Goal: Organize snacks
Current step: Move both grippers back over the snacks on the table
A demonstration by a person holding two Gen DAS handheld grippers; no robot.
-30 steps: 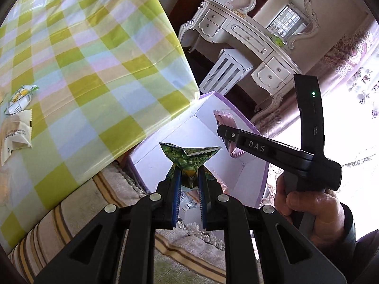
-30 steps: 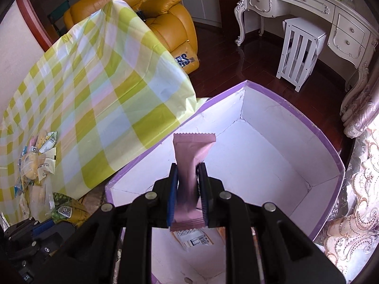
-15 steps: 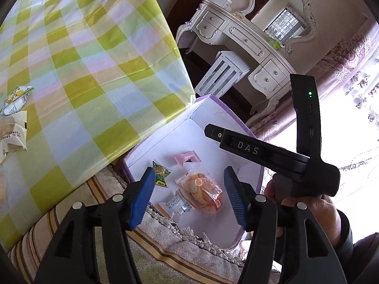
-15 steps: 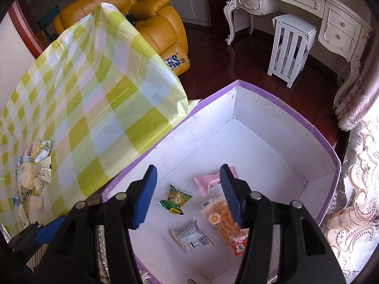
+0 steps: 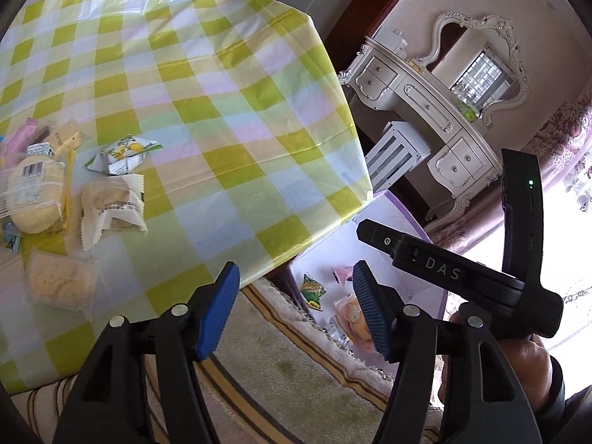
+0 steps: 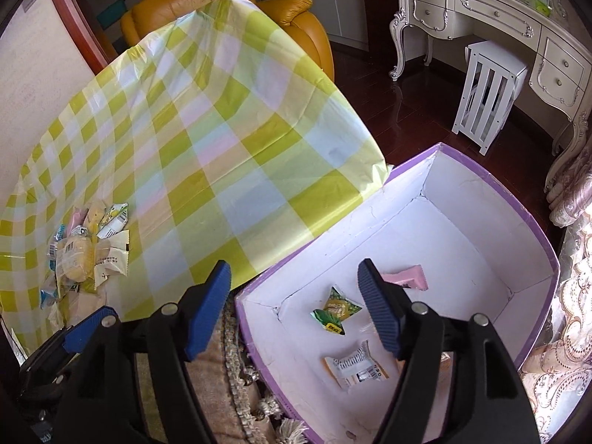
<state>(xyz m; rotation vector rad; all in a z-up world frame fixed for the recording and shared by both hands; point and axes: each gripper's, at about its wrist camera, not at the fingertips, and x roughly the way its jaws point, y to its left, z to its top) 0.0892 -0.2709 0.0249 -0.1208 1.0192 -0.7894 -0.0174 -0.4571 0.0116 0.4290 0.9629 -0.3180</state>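
We have both grippers, left (image 5: 296, 296) and right (image 6: 294, 288), jaws just opened wide, nothing between them. Green packet (image 6: 336, 310) and pink packet (image 6: 407, 277) lie in the purple box (image 6: 481, 181); remaining snacks (image 5: 74, 199) wait on the checked cloth (image 5: 207, 111), likely next.

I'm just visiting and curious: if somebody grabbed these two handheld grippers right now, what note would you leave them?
Left gripper: jaws just opened, nothing between them.
Right gripper: the same, empty.
In the purple box: green packet, pink packet, white packet, orange packet.
Left to do: the snack pile on the checked tablecloth goes into the box.
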